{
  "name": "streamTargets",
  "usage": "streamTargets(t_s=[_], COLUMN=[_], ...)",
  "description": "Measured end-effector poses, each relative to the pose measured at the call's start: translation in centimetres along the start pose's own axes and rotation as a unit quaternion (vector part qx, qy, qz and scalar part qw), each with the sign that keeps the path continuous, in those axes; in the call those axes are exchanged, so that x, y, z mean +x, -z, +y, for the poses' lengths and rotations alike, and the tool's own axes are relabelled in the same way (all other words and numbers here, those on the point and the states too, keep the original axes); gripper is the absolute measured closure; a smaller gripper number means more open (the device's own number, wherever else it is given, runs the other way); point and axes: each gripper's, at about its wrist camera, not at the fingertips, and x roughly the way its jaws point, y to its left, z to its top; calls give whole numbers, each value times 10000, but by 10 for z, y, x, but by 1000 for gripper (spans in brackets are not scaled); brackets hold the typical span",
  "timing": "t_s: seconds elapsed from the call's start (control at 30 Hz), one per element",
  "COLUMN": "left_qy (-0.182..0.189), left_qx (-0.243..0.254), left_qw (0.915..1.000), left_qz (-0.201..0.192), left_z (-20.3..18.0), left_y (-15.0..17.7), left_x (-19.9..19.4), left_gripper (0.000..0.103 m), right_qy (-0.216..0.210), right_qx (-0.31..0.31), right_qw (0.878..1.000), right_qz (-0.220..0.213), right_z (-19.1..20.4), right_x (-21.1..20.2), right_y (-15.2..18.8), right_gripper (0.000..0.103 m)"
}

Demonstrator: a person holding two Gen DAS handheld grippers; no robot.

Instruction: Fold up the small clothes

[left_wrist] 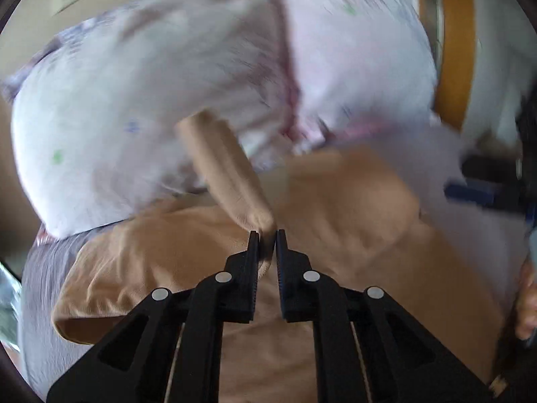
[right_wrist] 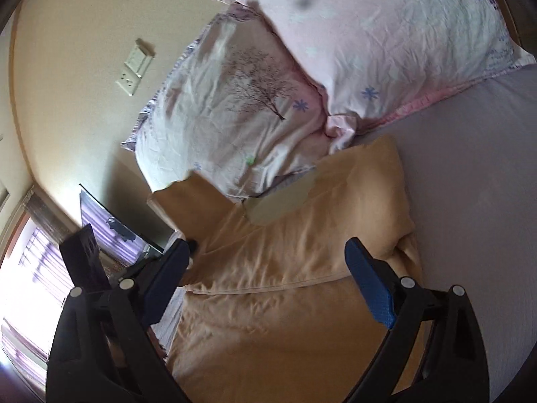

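Note:
A tan garment (left_wrist: 352,208) lies spread on the bed. My left gripper (left_wrist: 267,235) is shut on a raised fold of the garment (left_wrist: 225,168), lifting it above the rest of the cloth. The view is blurred by motion. In the right wrist view the same tan garment (right_wrist: 285,268) lies partly folded below the pillows. My right gripper (right_wrist: 268,252) is open and empty, its blue pads (right_wrist: 369,282) spread wide just above the garment's folded edge. The right gripper also shows at the right edge of the left wrist view (left_wrist: 486,194).
Two pale floral pillows (right_wrist: 369,33) (right_wrist: 218,107) lie at the head of the bed, touching the garment's top. A lilac sheet (right_wrist: 470,184) covers the bed. A wall with switch plates (right_wrist: 134,67) and a window (right_wrist: 23,285) are to the left.

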Motion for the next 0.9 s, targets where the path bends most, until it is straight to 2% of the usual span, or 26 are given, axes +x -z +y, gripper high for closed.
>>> streamTargets(t_s=[0.07,0.13,0.17,0.2,0.23,0.27,0.3,0.4,0.47,0.5,0.57,0.63,0.67,0.7,0.73,0.77,0.83,0.9], left_qy=[102,256,330,390,387,300,115,-337,-597,-607,-529,-465,-452,-442,-428,-406,-363,-354], left_qx=[612,794,753,611,440,243,-21,-892,-1513,-1725,-2075,-2250,-2282,-2301,-2306,-2304,-2290,-2264], left_qw=[9978,9964,9966,9972,9976,9977,9974,9919,9850,9821,9764,9731,9725,9721,9720,9721,9723,9726], left_qz=[228,142,17,-177,-375,-563,-716,-842,-580,-455,-282,-159,-139,-139,-151,-179,-282,-402], left_z=[-42,-51,-46,-34,-19,-1,21,78,114,124,138,143,145,145,144,143,142,142], left_y=[19,33,39,43,46,48,50,56,70,77,89,102,104,106,107,107,107,109], left_x=[11,-4,-18,-34,-47,-59,-70,-81,-77,-75,-73,-72,-71,-71,-74,-76,-79,-89], left_gripper=[93,83,63,39,30,23,23,23,23,23,23,23,23,23,23,23,23,23], right_qy=[169,244,268,299,304,296,287,444,817,1148,1535,1721,1751,1853,1880,1757,1702,1784], right_qx=[254,478,492,465,409,335,269,-171,-415,-460,-506,-502,-534,-722,-883,-846,-938,-953], right_qw=[9994,9981,9979,9979,9979,9977,9973,9939,9901,9861,9810,9757,9732,9715,9689,9727,9785,9793], right_qz=[158,289,319,351,404,514,622,998,1061,1107,1075,1263,1394,1294,1342,1261,685,9], right_z=[-17,-32,-34,-35,-35,-32,-28,-6,0,1,0,-7,-10,-6,-3,0,13,21], right_x=[6,8,9,11,14,21,28,61,78,87,98,111,117,117,118,113,90,60], right_y=[-2,-4,-5,-7,-9,-10,-12,-10,-8,-10,-10,-9,-5,-4,-4,-5,-12,-22], right_gripper=[9,10,12,21,26,38,46,53,57,58,58,63,72,99,101,100,101,100])
